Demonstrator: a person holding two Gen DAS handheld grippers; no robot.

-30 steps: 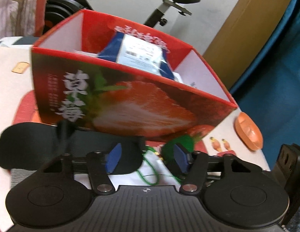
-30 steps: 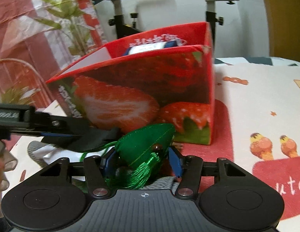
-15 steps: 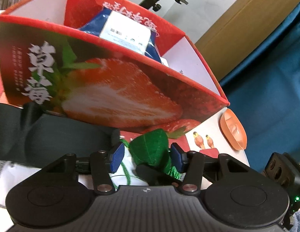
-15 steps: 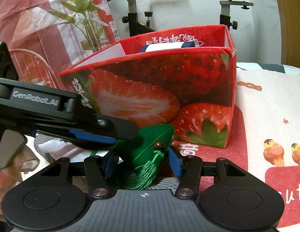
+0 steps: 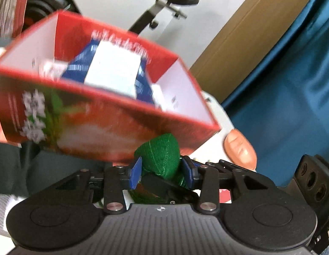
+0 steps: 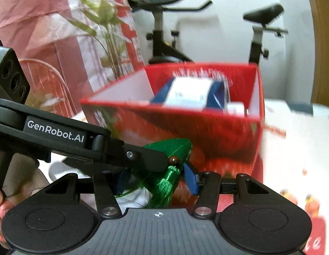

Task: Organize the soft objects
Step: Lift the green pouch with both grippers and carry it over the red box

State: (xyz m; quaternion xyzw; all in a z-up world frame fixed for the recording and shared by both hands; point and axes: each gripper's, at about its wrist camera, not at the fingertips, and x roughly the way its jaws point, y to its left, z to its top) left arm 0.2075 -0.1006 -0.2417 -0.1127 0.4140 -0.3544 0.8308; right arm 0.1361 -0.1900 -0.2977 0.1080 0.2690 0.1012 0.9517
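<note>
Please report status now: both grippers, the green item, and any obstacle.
Left gripper closing on green tasselled sachet. Right gripper around the sachet too. Strawberry box just ahead, blue packet inside. Nothing in the way.

Motion blur smears the red box (image 5: 105, 114) in both views, so its printed white characters cannot be read. The label on the blue pack (image 6: 192, 94) inside is illegible too (a white smear). The left gripper's arm covers part of the green pouch (image 6: 164, 182).
</note>
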